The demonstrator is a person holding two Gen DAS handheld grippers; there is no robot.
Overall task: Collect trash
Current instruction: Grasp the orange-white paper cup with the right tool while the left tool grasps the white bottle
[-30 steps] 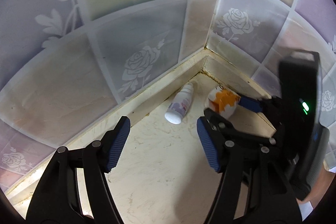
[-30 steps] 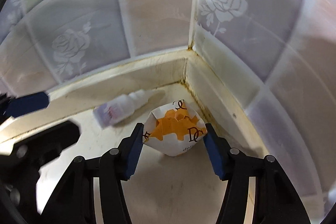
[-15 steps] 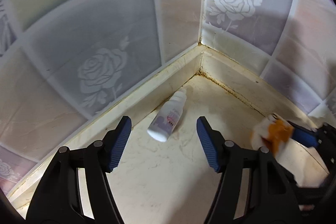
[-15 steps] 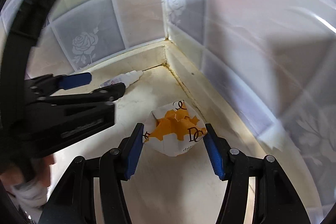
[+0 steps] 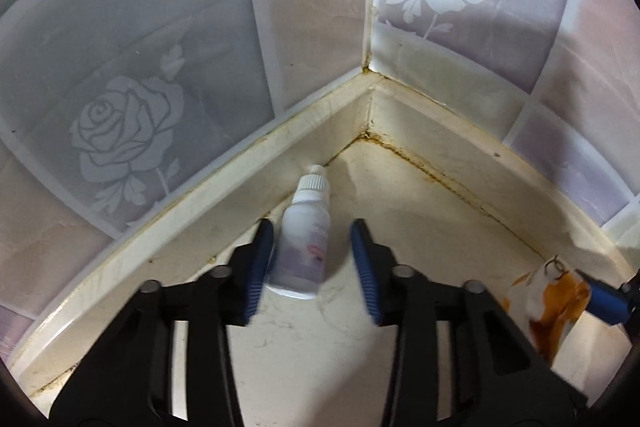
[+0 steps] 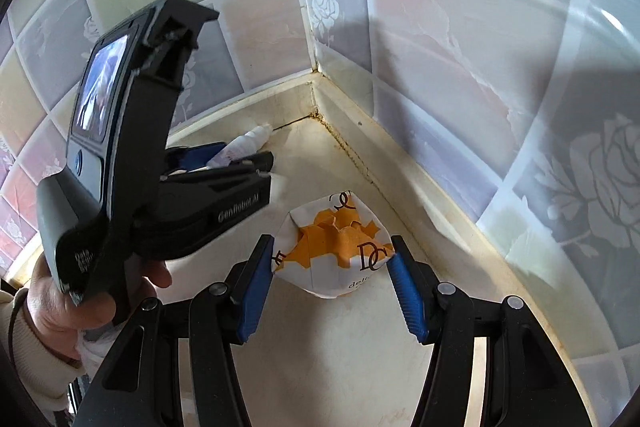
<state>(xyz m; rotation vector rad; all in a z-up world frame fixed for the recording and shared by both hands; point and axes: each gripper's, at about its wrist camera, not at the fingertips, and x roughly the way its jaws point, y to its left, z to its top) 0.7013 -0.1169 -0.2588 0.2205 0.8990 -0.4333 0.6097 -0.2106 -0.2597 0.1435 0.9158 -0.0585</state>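
Our left hand-held gripper point(image 5: 312, 255) is closing around the small white plastic dropper bottle point(image 5: 303, 243), which lies near the desk point(image 5: 320, 367) corner at twelve o'clock. Our right hand-held gripper point(image 6: 332, 291) clenches the crumpled white-and-orange paper wrapper point(image 6: 334, 251). The round bottle could roll away if one pad touches first.

Bottle point(image 5: 303, 245) in counter point(image 5: 320, 367) corner; crumpled wrapper point(image 6: 334, 251) right of it.

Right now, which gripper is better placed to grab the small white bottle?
Left. The left gripper already straddles the bottle, jaws closing on it. The right gripper is shut on the crumpled paper cup, so it's occupied.
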